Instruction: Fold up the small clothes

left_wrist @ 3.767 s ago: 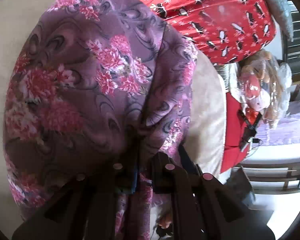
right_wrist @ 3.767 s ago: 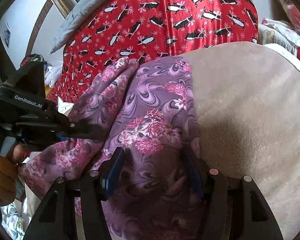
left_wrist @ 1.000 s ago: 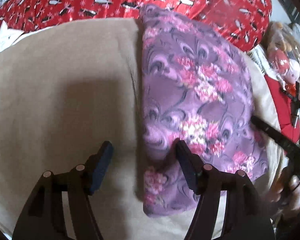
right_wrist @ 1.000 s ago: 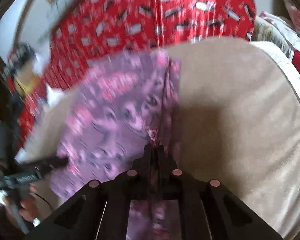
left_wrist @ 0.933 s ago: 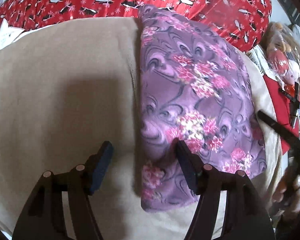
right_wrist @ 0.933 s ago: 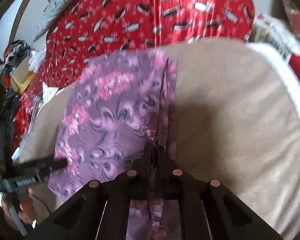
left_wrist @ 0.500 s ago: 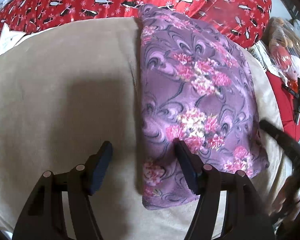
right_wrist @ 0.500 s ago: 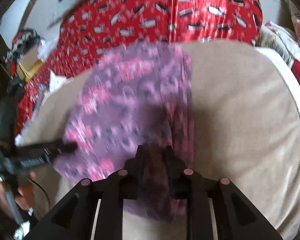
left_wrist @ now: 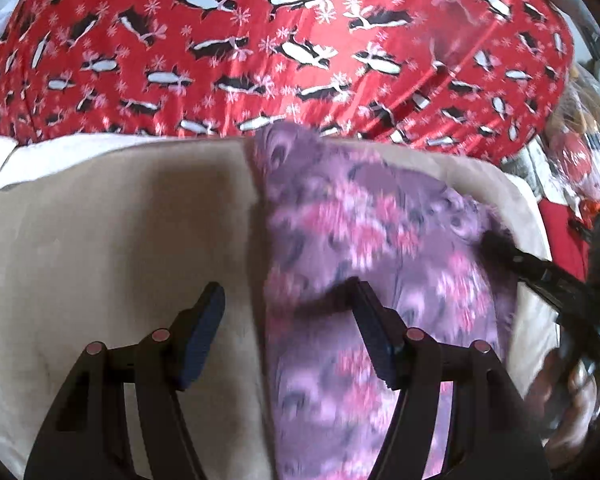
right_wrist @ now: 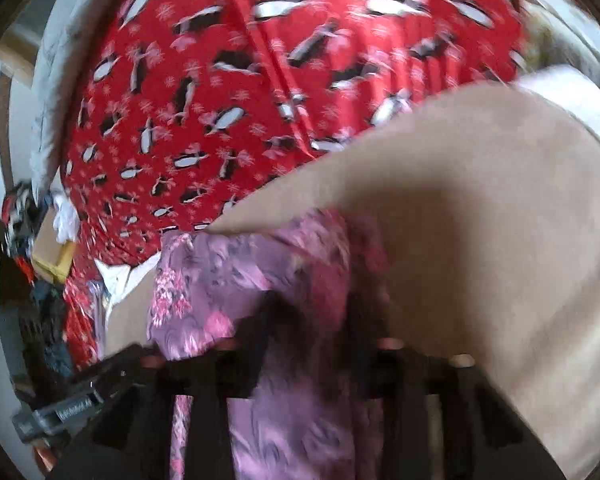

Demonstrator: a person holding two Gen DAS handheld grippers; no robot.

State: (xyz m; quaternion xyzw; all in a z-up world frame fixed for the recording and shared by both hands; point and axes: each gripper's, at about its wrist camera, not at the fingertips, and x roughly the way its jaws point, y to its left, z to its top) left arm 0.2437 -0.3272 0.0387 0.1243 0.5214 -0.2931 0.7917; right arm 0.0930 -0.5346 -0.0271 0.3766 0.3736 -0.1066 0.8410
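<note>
A purple floral garment (left_wrist: pixel 380 240) lies as a folded strip on a beige cushion (left_wrist: pixel 120 240). My left gripper (left_wrist: pixel 288 328) is open just above the garment's left edge. Its left finger is over bare cushion and its right finger over the cloth, with nothing pinched. My right gripper (left_wrist: pixel 496 242) reaches in from the right, its tip at the garment's right edge. In the blurred right wrist view, the right gripper (right_wrist: pixel 312 320) shows its jaws apart and closing over the garment (right_wrist: pixel 240 280), with cloth between them.
A red penguin-print fabric (left_wrist: pixel 280 60) rises behind the cushion's far edge. Toys in clear plastic (left_wrist: pixel 580 160) sit at the right. A cardboard box (right_wrist: pixel 54 256) and clutter lie beyond the cushion's left side. Bare cushion (right_wrist: pixel 480 220) spreads to the right of the garment.
Both grippers slid along the garment toward the red fabric. The right gripper, shut on the cloth's fold a second ago, now shows its jaws apart. The left stayed open.
</note>
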